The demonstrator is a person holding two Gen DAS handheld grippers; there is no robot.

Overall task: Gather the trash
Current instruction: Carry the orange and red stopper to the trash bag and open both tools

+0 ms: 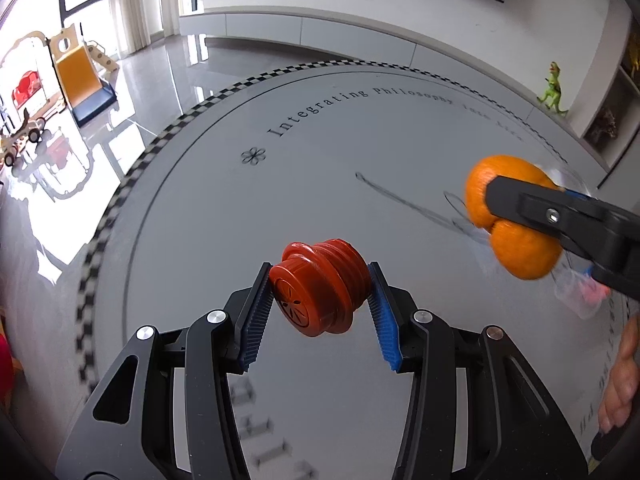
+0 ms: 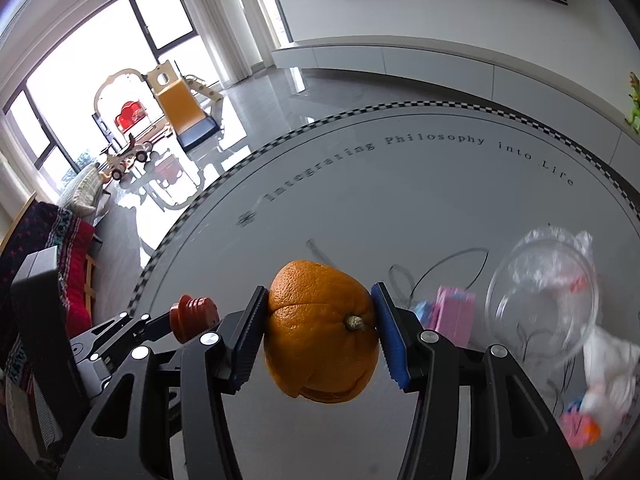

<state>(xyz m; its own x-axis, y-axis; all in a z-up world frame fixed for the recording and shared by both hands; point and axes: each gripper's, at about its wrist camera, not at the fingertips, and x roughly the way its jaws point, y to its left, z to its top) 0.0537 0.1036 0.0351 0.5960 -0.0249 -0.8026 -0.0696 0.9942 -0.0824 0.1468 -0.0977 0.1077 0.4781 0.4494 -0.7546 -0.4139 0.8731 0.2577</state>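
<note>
Right wrist view is showing a clear plastic cup [image 2: 544, 300] lying right of the fingers; right gripper [image 2: 320, 332] is clamping orange peel [image 2: 320, 332], left gripper [image 1: 318, 292] is clamping a red threaded cap [image 1: 318, 292].

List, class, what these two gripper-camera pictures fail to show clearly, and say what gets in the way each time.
1. Pink packet, right wrist view: motion blur; print unreadable.
2. Clear plastic cup, right wrist view: blurred; contents unclear.
3. Wrappers at lower right, right wrist view: blurred, cut by the frame edge.
4. Orange peel, left wrist view: the right gripper's finger covers its middle.
5. Trash bin: in neither view.
</note>
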